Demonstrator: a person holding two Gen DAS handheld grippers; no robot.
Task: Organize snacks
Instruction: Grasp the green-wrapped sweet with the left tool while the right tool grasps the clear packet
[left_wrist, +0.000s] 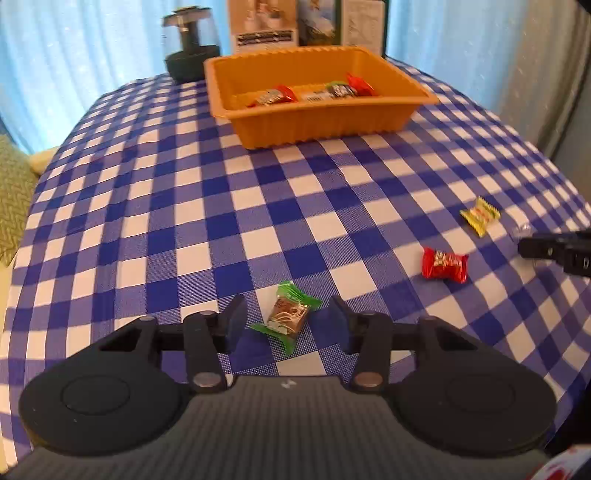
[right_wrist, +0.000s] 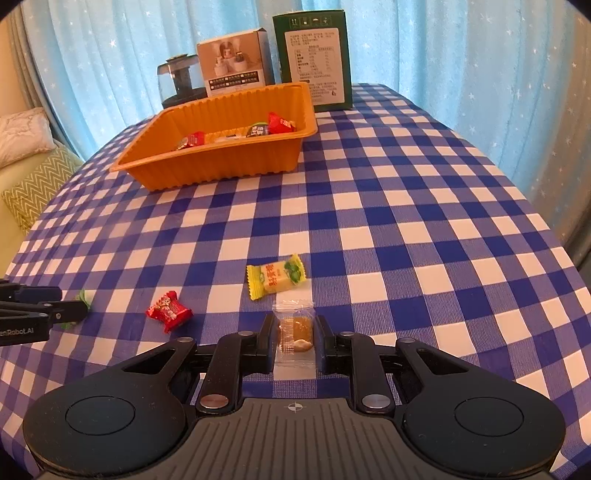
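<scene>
Daylight is admitted through the pale blue curtains (right_wrist: 424, 55) at 12 o'clock; both views are evenly bright. Soft shadows are cast toward 6 o'clock under the orange tray (left_wrist: 317, 122). No harsh glare is seen. Strong fisheye bending is seen on the checked tablecloth (right_wrist: 388, 206) at 3 and 9 o'clock. Dark vignetting is seen in the corners. The left wrist view is slightly blurred.

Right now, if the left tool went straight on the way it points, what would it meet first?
Probably the green-ended wrapped candy lying between the left tool's fingers, then the blue-and-white checked tablecloth under it. The pads look not yet in contact, though depth is unclear.
</scene>
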